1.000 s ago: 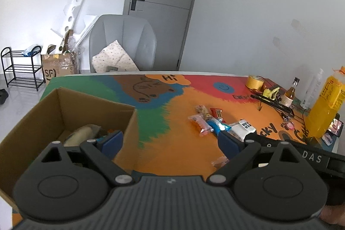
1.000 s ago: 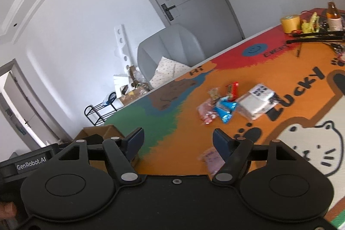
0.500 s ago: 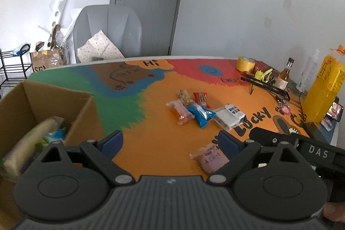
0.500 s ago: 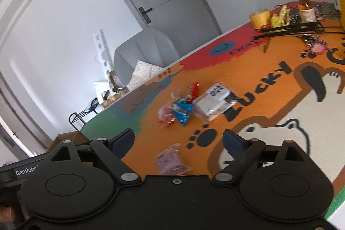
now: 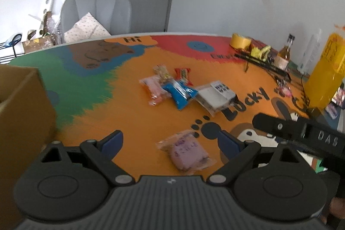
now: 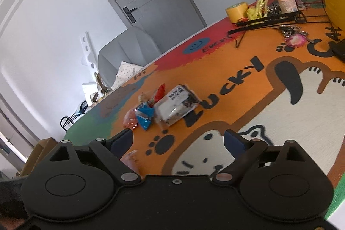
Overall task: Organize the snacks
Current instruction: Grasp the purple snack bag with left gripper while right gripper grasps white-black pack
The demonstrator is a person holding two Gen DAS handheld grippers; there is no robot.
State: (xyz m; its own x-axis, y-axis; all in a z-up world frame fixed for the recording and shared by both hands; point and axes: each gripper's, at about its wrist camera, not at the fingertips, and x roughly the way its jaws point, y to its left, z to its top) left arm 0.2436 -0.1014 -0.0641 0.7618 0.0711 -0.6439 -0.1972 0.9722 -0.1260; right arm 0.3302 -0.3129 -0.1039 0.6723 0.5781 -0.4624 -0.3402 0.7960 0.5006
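Left gripper (image 5: pixel 170 141): jaws wide apart, nothing held; pale purple snack packet (image 5: pixel 186 153) lies on colourful cartoon table mat (image 5: pixel 129 122) between its fingertips, untouched. Right gripper (image 6: pixel 177 139): jaws have just been opening, now wide, nothing between pads. Loose snack cluster mid-table: blue wrapper (image 5: pixel 180 93), pink packet (image 5: pixel 152 87), red bar (image 5: pixel 183 74), clear bag with white label (image 5: pixel 215 95). Brown cardboard box (image 5: pixel 23 105) at left edge. Yellow tape roll (image 5: pixel 240 42), amber glass bottle (image 5: pixel 283 54), yellow jug (image 5: pixel 325 77) crowd far right. Grey chair (image 5: pixel 97 8) behind table.
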